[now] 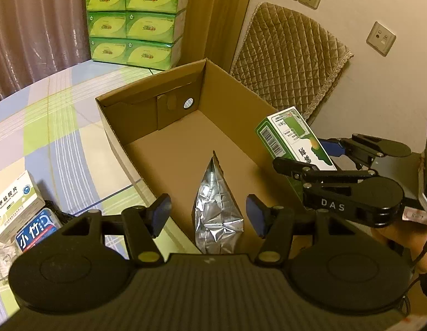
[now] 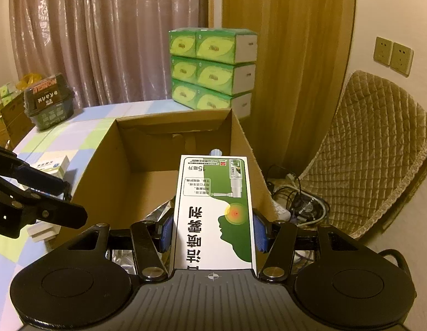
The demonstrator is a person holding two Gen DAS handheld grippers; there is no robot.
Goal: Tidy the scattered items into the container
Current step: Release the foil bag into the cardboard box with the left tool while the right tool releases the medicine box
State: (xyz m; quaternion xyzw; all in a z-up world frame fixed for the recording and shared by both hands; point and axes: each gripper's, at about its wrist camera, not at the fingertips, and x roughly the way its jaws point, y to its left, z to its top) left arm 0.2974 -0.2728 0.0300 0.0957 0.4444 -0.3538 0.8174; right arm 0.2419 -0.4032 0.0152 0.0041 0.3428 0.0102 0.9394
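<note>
An open cardboard box stands on the checked tablecloth. A silver foil pouch stands upright inside it against the near wall. My left gripper is open around the pouch, with a gap showing at each blue pad. My right gripper is shut on a green and white carton, held over the box's right side. In the left wrist view the carton and the right gripper hang above the box's right rim. My left gripper shows at the left edge of the right wrist view.
Two small medicine cartons and a blue pack lie on the cloth left of the box. Stacked green tissue packs stand behind it. A quilted chair back and floor cables are to the right. A dark basket sits far left.
</note>
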